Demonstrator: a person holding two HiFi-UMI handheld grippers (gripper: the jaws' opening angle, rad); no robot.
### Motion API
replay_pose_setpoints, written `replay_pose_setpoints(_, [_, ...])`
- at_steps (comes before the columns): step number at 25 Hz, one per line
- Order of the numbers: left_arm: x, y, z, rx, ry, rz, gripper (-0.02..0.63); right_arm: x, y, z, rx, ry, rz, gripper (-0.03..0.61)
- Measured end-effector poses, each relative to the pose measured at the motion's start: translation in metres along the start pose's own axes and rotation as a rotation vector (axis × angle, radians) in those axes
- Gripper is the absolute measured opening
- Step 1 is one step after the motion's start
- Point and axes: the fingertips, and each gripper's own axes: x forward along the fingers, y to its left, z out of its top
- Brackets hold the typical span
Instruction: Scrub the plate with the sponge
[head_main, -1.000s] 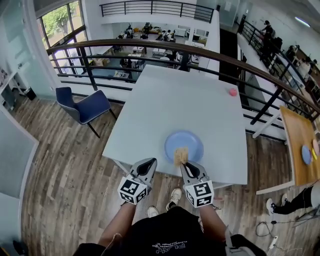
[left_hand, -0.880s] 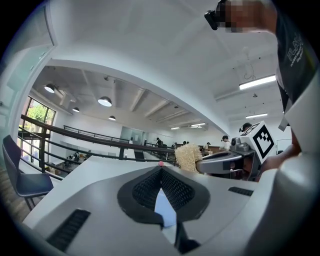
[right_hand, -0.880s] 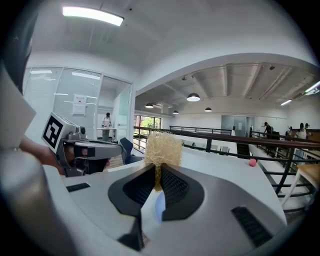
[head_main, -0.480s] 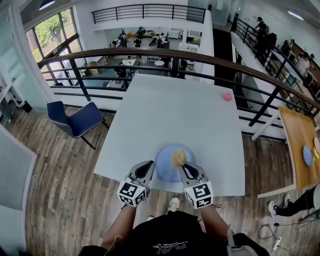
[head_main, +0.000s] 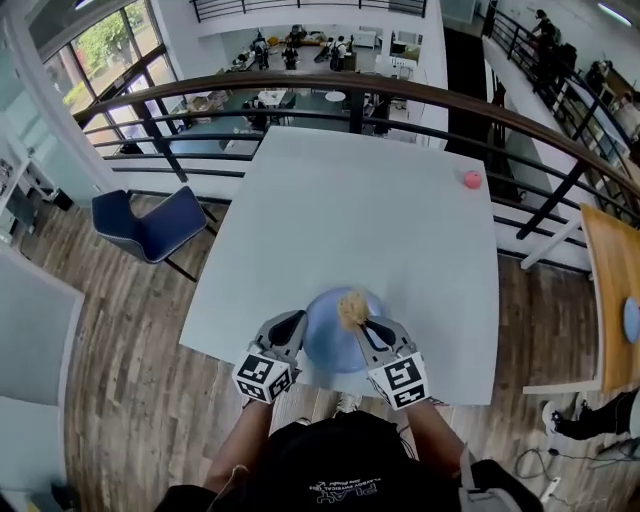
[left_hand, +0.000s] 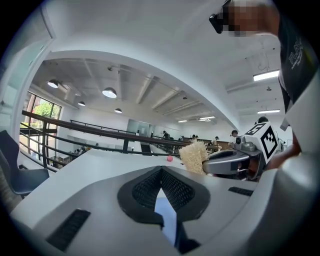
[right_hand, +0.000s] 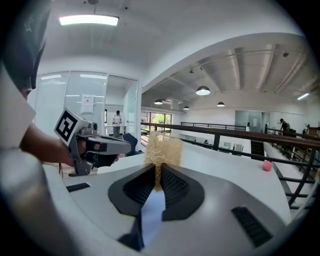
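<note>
At the near edge of the white desk (head_main: 350, 200), the round pale-blue plate (head_main: 328, 348) lies between the two grippers. The left gripper (head_main: 292, 324) has its jaws pressed onto the plate's left rim, with a blue sliver showing between the pads, so it seems to be steadying the plate. The right gripper (head_main: 362, 326) pinches the straw-coloured fibrous sponge (head_main: 351, 306), which juts past the jaw tips over the plate's far right part; whether it touches cannot be told. Bare plate lies left of the sponge, so scrubbing strokes would likely run toward the holding jaws.
</note>
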Motion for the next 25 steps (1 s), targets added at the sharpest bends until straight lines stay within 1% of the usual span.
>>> replay_pose_setpoints(6, [0.028,0.011,-0.011,-0.015,0.032,0.033,0.012,0.019,-0.024,-0.024,0.065,0.034,0.010,0.044])
replay_pose_setpoints(11, [0.045,0.018,-0.011,0.009,0.045,0.009,0.012,0.035,-0.026,-0.031,0.087,0.052,0.016,0.044])
replay_pose_setpoints(15, [0.054,0.025,-0.010,0.032,0.070,-0.021,0.012,0.049,-0.017,-0.033,0.102,0.090,0.056,0.044])
replay_pose_setpoints(19, [0.054,0.024,-0.025,0.009,0.108,-0.060,0.012,0.060,-0.011,-0.042,0.106,0.137,0.031,0.044])
replay_pose_setpoints(25, [0.057,0.043,-0.044,-0.029,0.139,-0.048,0.012,0.080,-0.017,-0.053,0.112,0.176,0.006,0.044])
